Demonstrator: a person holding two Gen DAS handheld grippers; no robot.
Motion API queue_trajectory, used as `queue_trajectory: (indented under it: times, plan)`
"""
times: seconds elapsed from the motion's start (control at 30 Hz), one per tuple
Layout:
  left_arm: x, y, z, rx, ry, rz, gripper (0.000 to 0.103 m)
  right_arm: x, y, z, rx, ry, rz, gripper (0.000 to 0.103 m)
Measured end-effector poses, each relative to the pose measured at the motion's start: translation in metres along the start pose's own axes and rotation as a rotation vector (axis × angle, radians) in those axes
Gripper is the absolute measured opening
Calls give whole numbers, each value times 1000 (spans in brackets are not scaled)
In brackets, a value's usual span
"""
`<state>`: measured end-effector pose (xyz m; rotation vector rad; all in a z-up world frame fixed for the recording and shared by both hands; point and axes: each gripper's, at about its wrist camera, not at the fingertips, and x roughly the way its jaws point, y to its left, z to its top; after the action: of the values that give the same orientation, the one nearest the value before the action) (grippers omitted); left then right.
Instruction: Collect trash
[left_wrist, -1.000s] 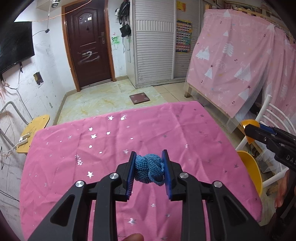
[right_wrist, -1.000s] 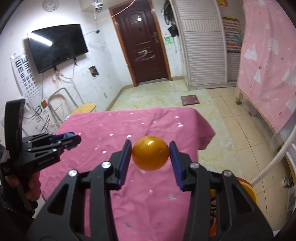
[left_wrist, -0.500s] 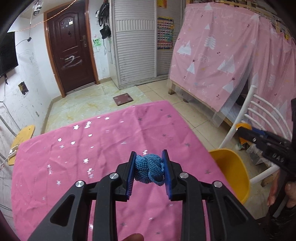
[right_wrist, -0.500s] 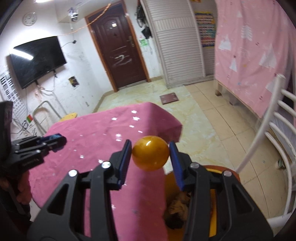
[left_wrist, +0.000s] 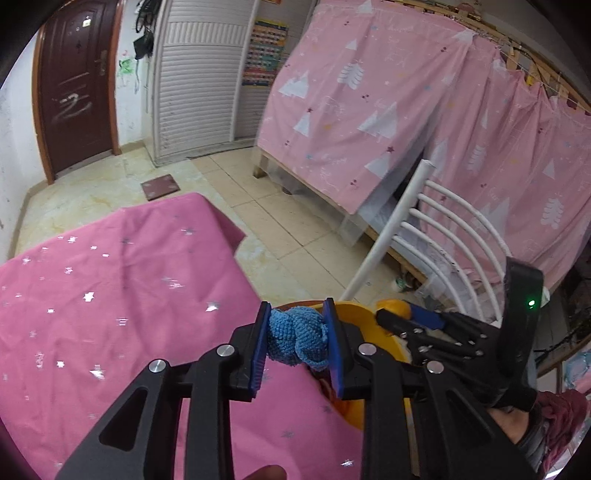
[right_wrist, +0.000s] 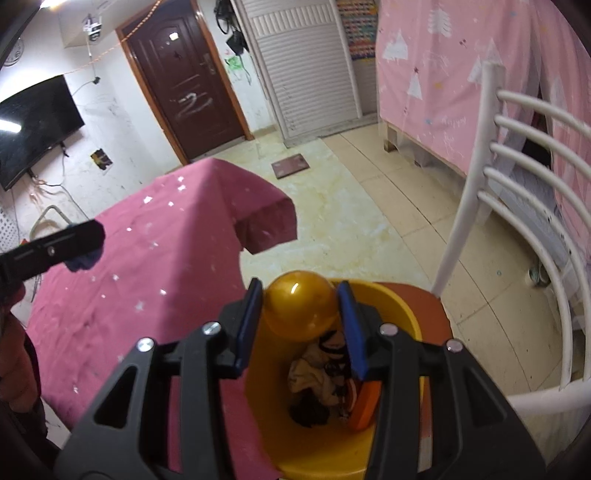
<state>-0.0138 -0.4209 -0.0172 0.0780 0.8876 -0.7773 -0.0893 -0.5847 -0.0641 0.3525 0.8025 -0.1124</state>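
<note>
Bin (right_wrist: 402, 314) apparently under ball-gripping right claw (right_wrist: 301, 314); left claw (left_wrist: 297, 341) clamps blue knit.

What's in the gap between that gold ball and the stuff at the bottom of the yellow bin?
Nothing: in the right wrist view the gold ball hangs over the yellow bin, bare space above the trash.

Left claw (left_wrist: 297, 336): fingers closed, blue pads (left_wrist: 258, 345) pressing inward, at lower centre of frame. Right claw (right_wrist: 301, 314): fingers closed likewise, at lower centre, pointing downward; also visible at right of left view.
</note>
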Motion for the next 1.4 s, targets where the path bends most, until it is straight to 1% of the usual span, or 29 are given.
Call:
queue_trajectory:
  times: [0.1,0.2,0.23,0.27,0.3,0.33,0.37,0.43,0.6,0.67,0.73,0.77,0.8,0.87,1.03,1.17,1.33,1.4]
  plan:
    - [12,-13,-1,6,16,-39,21,4,-7,-6,14,19,-4,40]
    - [22,-21,-2,7,37,-69,24,6,-15,-13,29,32,-9,40]
    - [24,-23,-2,6,41,-73,27,5,-15,-15,35,34,-9,42]
    - [26,-26,-2,4,44,-80,31,5,-17,-16,39,35,-8,44]
    - [27,-28,-2,3,47,-85,35,5,-18,-18,42,34,-11,53]
    - [28,-29,-2,1,48,-92,44,4,-19,-19,46,33,-13,57]
    - [27,-30,-2,-1,47,-95,51,3,-17,-18,47,33,-13,57]
    - [27,-31,-2,-7,44,-98,56,3,-17,-20,50,34,-13,57]
    - [19,-23,-4,-25,33,-99,60,3,-16,-20,57,34,-9,58]
    - [12,-16,-4,-41,20,-98,64,0,-12,-18,55,26,-7,68]
    - [2,-8,-4,-55,0,-96,69,-4,-7,-15,49,10,-5,82]
    - [-4,-3,-4,-63,-18,-90,71,-6,-4,-14,46,2,-5,85]
    - [-10,2,-4,-69,-34,-82,75,-9,2,-11,40,-11,-2,90]
    - [-22,13,-4,-83,-63,-69,82,-12,13,-6,27,-26,7,93]
    - [-58,46,-8,-123,-149,10,90,-20,56,10,-37,-71,45,97]
    - [-93,82,-19,-176,-241,125,92,-22,94,19,-74,-106,88,97]
    - [-126,119,-30,-219,-300,244,94,-16,139,24,-111,-114,124,97]
    - [-139,136,-37,-232,-322,312,94,-14,155,24,-125,-119,140,97]
